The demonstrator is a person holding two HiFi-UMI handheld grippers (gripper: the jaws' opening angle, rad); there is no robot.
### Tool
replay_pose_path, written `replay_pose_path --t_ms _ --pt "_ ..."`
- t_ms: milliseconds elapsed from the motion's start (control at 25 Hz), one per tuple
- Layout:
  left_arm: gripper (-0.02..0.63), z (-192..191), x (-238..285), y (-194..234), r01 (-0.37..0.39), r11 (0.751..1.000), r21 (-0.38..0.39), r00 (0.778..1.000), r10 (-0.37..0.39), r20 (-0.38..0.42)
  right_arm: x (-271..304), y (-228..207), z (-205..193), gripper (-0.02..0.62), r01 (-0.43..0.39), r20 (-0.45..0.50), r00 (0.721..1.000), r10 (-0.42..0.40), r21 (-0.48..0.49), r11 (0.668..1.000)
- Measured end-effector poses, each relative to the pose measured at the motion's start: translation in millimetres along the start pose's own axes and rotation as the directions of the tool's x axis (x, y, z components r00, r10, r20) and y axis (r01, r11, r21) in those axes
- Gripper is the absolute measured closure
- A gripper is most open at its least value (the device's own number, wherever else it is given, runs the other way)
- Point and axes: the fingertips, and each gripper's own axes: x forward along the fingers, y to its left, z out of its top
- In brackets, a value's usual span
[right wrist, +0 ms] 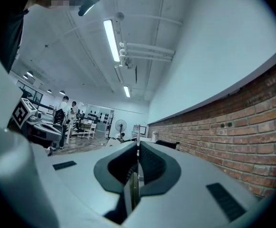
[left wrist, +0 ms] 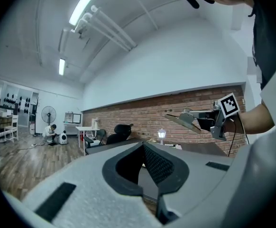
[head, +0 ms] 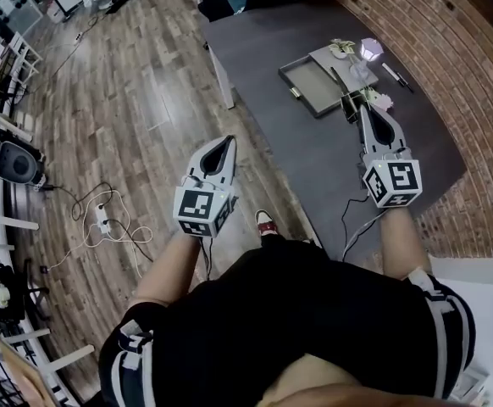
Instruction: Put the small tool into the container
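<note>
In the head view my right gripper point(head: 364, 108) is held over the dark table point(head: 314, 168), its tip close to the near right corner of a shallow dark tray point(head: 312, 83). In the right gripper view the jaws point(right wrist: 138, 144) are shut on a thin flat metal tool point(right wrist: 133, 186), which stands edge-on between the pads. My left gripper point(head: 228, 142) hangs over the wooden floor, left of the table, well away from the tray. Its jaws point(left wrist: 144, 146) are shut with nothing in them. The right gripper's marker cube point(left wrist: 229, 104) shows in the left gripper view.
Behind the tray stand a small lamp point(head: 369, 51), a little plant point(head: 342, 47) and pens point(head: 395, 75) on a grey mat. A brick wall point(head: 450, 49) runs along the table's far side. Cables and a power strip point(head: 102, 219) lie on the floor at the left.
</note>
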Motion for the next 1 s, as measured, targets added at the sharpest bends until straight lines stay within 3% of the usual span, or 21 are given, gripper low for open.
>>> replay_pose_path --t_ms 520,1000 --pt "0.597 -15 71 4 0.069 0.997 -0.016 0.996 -0.070 -0.048 46 -36 -37 0.592 0.024 -0.055 0.998 -0.023 0.024 0.999" --pt "0.597 -39 116 34 0.089 0.994 -0.066 0.992 -0.095 -0.089 95 -52 -78 0.592 0.048 -0.139 0.989 -0.045 0.016 0.999"
